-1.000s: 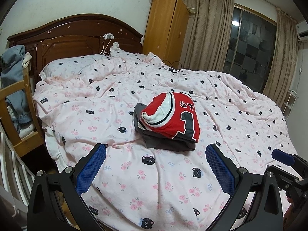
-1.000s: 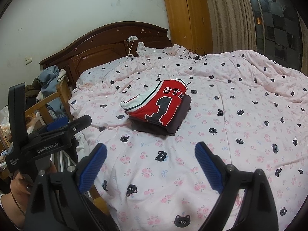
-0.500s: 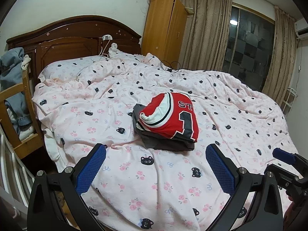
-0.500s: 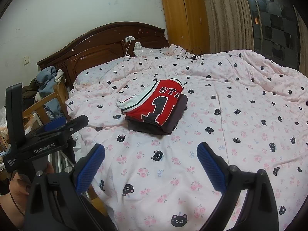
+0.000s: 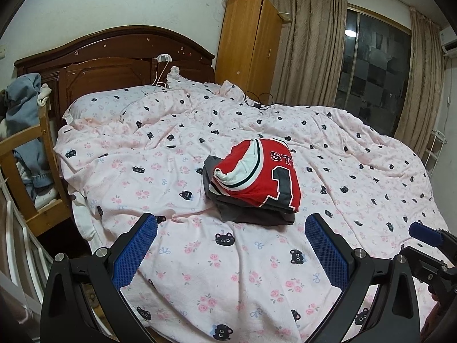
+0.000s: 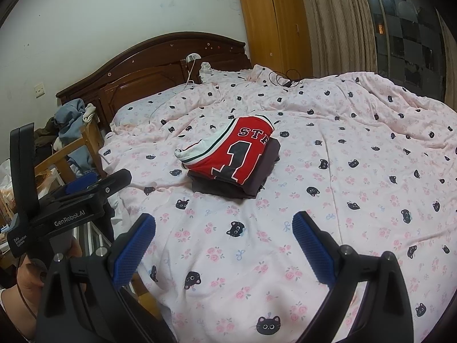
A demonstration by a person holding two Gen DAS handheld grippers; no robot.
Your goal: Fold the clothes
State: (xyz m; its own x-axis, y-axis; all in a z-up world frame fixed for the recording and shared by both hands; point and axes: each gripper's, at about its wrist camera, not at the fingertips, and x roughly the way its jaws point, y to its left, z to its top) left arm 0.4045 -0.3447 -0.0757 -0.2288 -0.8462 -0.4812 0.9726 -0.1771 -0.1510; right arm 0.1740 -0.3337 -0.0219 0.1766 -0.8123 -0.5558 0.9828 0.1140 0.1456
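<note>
A folded red jersey (image 5: 262, 177) with a white and black number lies on top of a folded dark grey garment (image 5: 251, 214) in the middle of the bed; both also show in the right wrist view: the jersey (image 6: 237, 151) and the grey garment (image 6: 251, 183). My left gripper (image 5: 231, 237) is open and empty, held back above the bed's near part. My right gripper (image 6: 224, 237) is open and empty, also short of the pile. The left gripper's body (image 6: 68, 200) shows at the left of the right wrist view.
The bed carries a pink quilt (image 5: 228, 271) with a cat print. A dark wooden headboard (image 5: 114, 54) stands behind. A wooden chair (image 5: 28, 157) with jeans stands at the left. A wooden wardrobe (image 5: 248, 43) and curtains (image 5: 311, 43) are at the back.
Both grippers have drifted slightly; the view has shifted a little. The folded pile has not moved and both grippers stay open.
</note>
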